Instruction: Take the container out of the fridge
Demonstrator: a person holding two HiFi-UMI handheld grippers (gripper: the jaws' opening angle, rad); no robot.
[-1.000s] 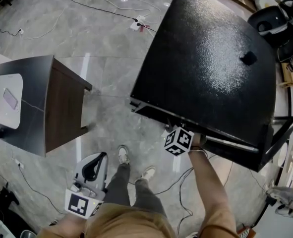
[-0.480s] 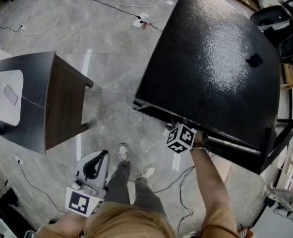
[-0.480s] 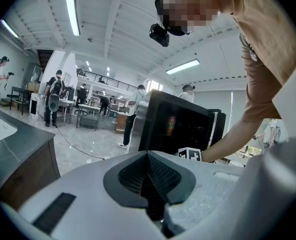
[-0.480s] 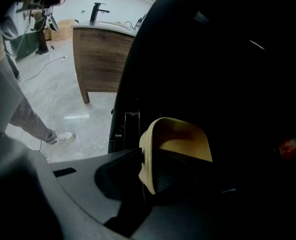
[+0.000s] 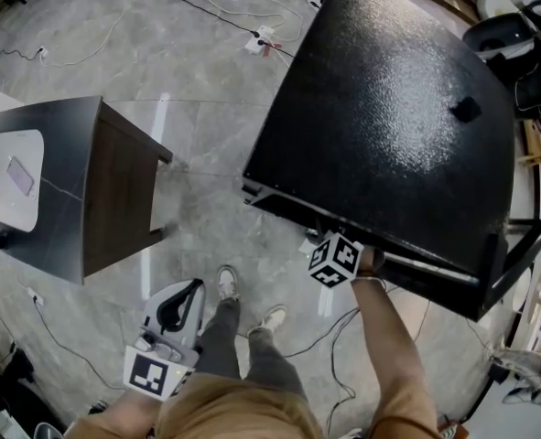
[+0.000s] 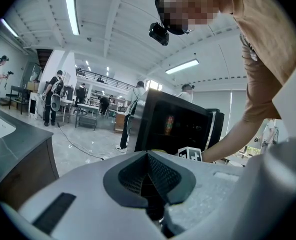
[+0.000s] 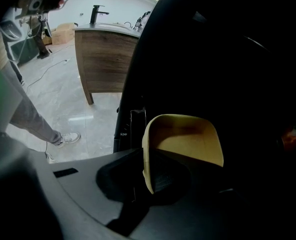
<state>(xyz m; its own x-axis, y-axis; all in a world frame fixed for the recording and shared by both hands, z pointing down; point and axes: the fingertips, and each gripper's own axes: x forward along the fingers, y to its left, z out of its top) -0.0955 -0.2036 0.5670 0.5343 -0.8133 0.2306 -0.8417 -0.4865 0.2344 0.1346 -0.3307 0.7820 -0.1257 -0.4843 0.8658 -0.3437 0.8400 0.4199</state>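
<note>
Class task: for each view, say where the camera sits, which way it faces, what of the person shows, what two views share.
Head view: on the head, facing steeply down at fridge top and floor; legs, right arm, left gripper.
Left gripper view: on that gripper, facing across at the fridge front; torso, right arm.
Right gripper view: on the right gripper, facing into the fridge; its fingers, just closed onto the yellow container.
All share the fridge.
</note>
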